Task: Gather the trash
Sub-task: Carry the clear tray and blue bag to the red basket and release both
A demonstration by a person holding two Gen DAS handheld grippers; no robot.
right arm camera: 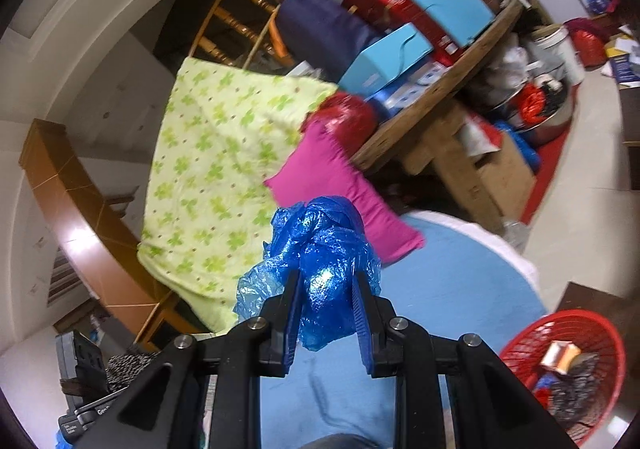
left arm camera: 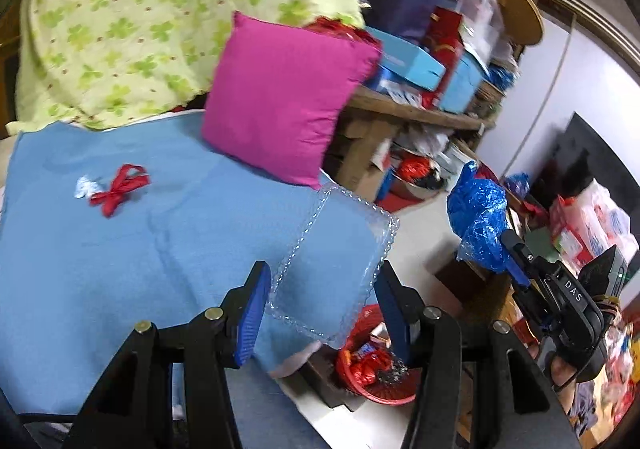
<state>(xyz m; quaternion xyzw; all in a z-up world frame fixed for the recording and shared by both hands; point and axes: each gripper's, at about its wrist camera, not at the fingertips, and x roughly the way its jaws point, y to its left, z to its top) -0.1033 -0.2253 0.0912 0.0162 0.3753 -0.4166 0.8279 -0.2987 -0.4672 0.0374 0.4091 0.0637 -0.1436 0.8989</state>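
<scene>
Blue plastic bag (right arm camera: 320, 249) (crumpled) sits pinched between right jaws.

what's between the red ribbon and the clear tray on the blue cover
Nothing: in the left wrist view only bare blue cover lies between the red ribbon and the clear tray.

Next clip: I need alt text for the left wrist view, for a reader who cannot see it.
The left gripper holds a clear plastic tray between its blue pads, above a blue blanket and a red basket of trash. To the right, the right gripper clamps a crumpled blue plastic bag; a red ribbon bow lies on the blanket.
</scene>
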